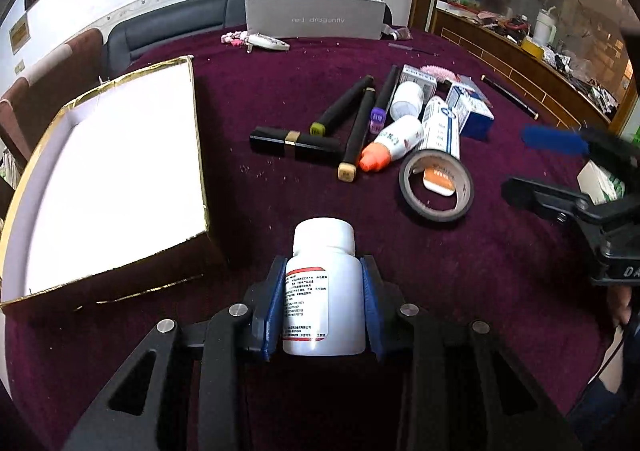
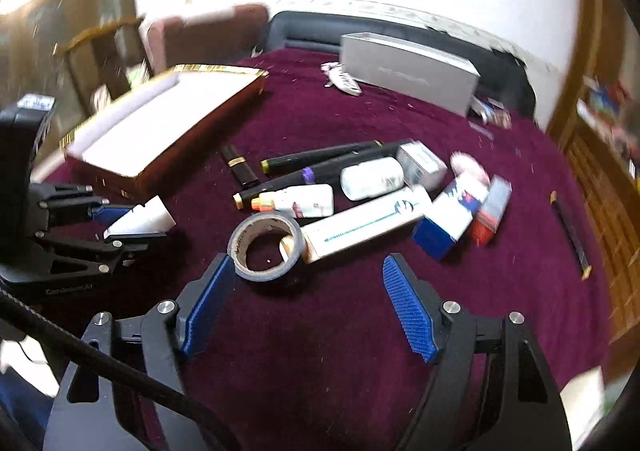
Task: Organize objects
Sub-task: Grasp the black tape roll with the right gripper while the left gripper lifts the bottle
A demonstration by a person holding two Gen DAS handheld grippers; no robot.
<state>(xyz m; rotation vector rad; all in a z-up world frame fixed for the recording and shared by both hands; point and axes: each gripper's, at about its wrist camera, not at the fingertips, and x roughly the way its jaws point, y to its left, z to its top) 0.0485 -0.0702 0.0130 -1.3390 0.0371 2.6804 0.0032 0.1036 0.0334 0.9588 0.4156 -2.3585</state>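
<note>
Pill bottle [image 1: 325, 291] sits pinched in the left tongs [image 1: 325, 303], just off the gold-edged box [image 1: 120, 187] on the desk [image 1: 480, 271]. Looks like mid-carry; next it wants dropping in that box. Right tongs [image 2: 308, 307] spread empty near the tape roll [image 2: 266, 247].

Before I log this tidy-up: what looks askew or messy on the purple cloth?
The markers, tubes and small cartons lie in a jumbled pile, several overlapping. The black tape roll leans against the long white tube box. Pale crumbs dot the purple cloth. Nothing looks spilled or broken.
</note>
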